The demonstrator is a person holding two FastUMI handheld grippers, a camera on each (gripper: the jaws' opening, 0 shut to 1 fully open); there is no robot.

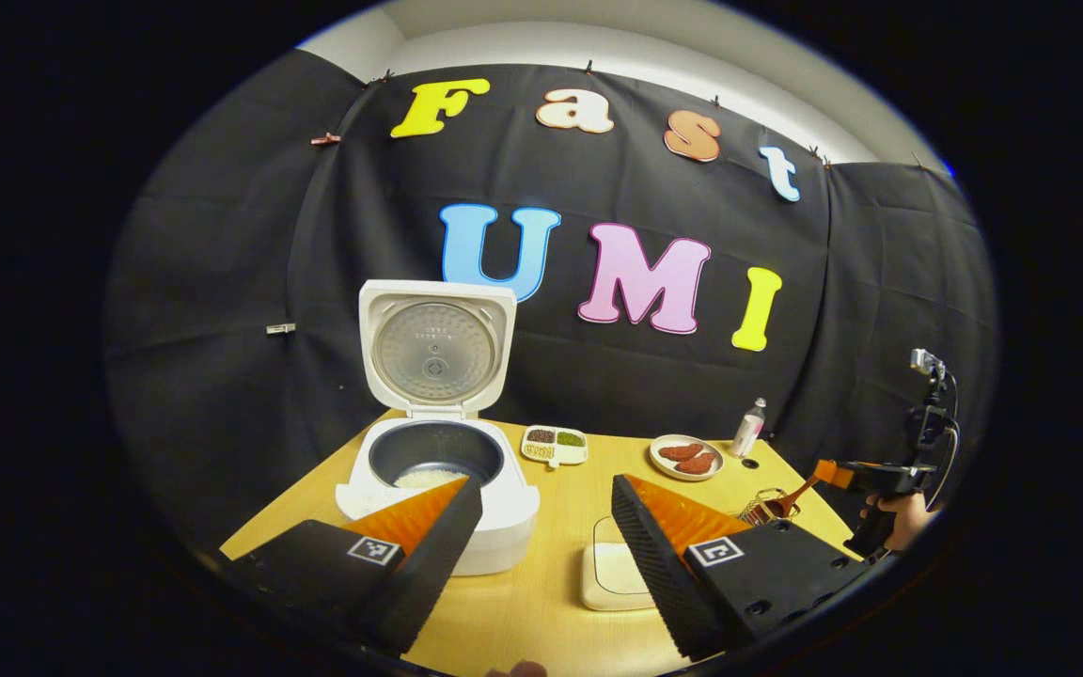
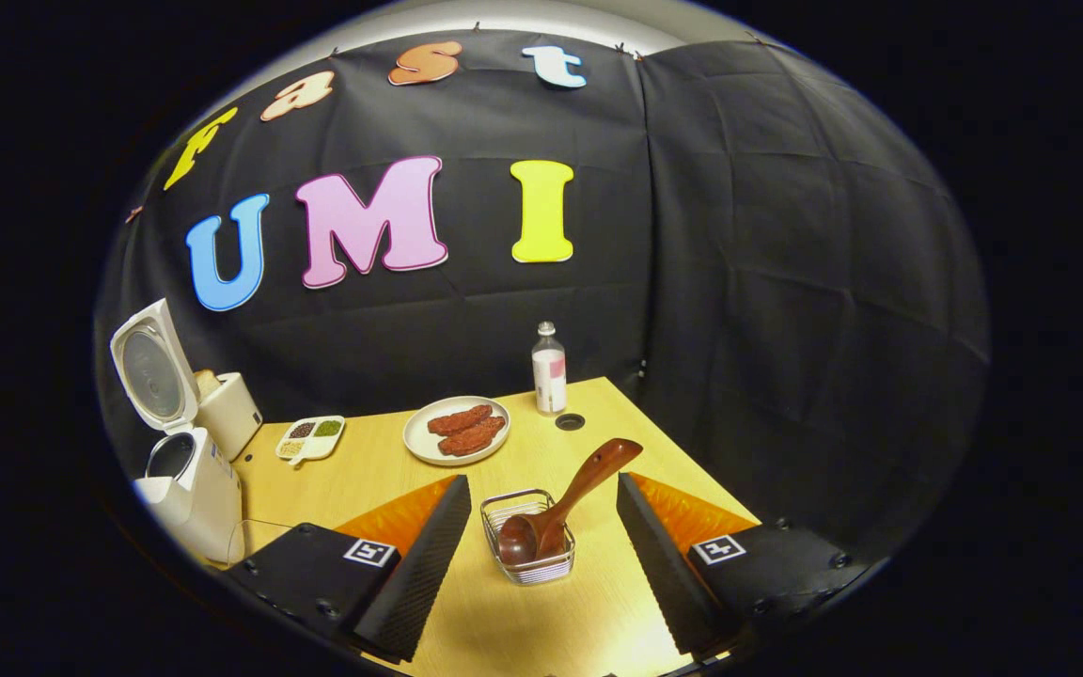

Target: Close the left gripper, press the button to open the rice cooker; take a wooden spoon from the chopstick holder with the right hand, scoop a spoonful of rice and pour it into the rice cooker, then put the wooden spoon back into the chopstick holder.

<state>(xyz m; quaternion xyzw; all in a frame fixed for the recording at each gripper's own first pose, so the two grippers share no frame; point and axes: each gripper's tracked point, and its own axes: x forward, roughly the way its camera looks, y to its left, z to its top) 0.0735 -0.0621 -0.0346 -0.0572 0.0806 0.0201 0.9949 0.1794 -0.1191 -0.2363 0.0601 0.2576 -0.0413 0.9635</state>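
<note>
The white rice cooker (image 1: 438,451) stands at the table's left with its lid up and some white rice in its dark pot; it is also at the left edge of the right gripper view as rice cooker (image 2: 186,470). My left gripper (image 1: 546,512) is open, hovering in front of the cooker and above a square dish of rice (image 1: 615,574). The wooden spoon (image 2: 556,512) rests bowl-down in the wire chopstick holder (image 2: 528,550), handle leaning up to the right. My right gripper (image 2: 541,527) is open, its fingers either side of the holder, gripping nothing. The right gripper (image 1: 833,473) held by a hand sits behind the holder (image 1: 767,509).
A small divided tray of beans (image 1: 555,444) sits behind the cooker. A white plate with reddish pieces (image 2: 457,431) and a small bottle (image 2: 549,369) stand at the back right, near a round hole (image 2: 570,421) in the wooden table (image 2: 363,475). Black cloth walls close in behind and right.
</note>
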